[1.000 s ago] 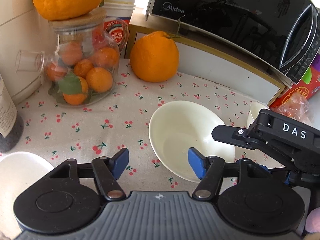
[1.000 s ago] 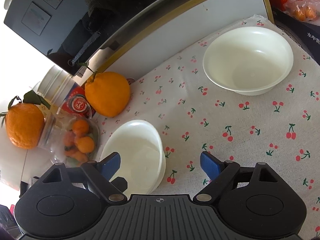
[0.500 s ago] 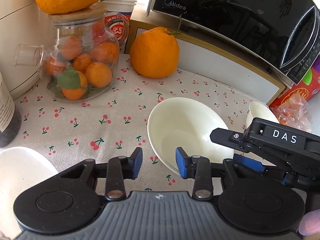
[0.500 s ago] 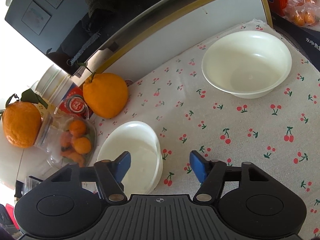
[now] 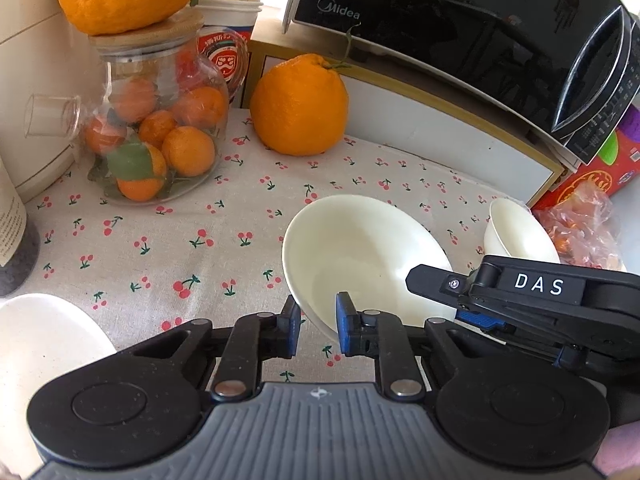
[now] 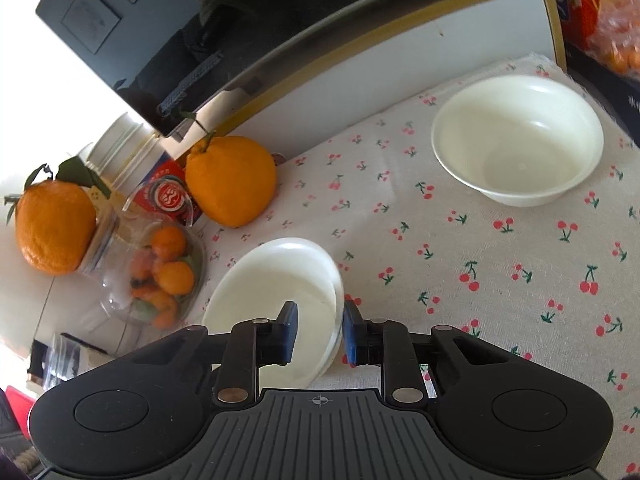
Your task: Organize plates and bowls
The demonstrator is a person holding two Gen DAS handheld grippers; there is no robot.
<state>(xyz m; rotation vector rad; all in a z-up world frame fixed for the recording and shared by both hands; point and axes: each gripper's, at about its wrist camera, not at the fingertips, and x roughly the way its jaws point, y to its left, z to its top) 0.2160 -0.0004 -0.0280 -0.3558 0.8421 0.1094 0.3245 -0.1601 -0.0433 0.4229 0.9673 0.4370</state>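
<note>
A cream bowl [image 5: 360, 248] stands on the cherry-print cloth [image 5: 160, 248] in the left wrist view. My left gripper [image 5: 318, 320] straddles its near-left rim, one blue pad outside and one inside, jaws closing and pressing on the wall. The right gripper's fingers [image 5: 440, 282] reach in from the right onto the same bowl's near-right rim. In the right wrist view that bowl [image 6: 272, 292] sits low and left, and my right gripper [image 6: 320, 328] is closing on its right rim. A second, wider bowl [image 6: 516, 140] rests apart at the far right. A white dish [image 5: 44, 352] lies at the lower left.
A large orange [image 5: 298, 106] and a glass jar of small oranges [image 5: 156, 128] stand behind the bowl. A black microwave [image 5: 460, 20] sits on a white shelf at the back. A dark bottle [image 5: 12, 232] is at the left, a bag of oranges [image 5: 580, 224] at the right.
Both pairs of jaws have come together from wide apart onto the rim of the middle bowl. Neither hand has shifted noticeably.
</note>
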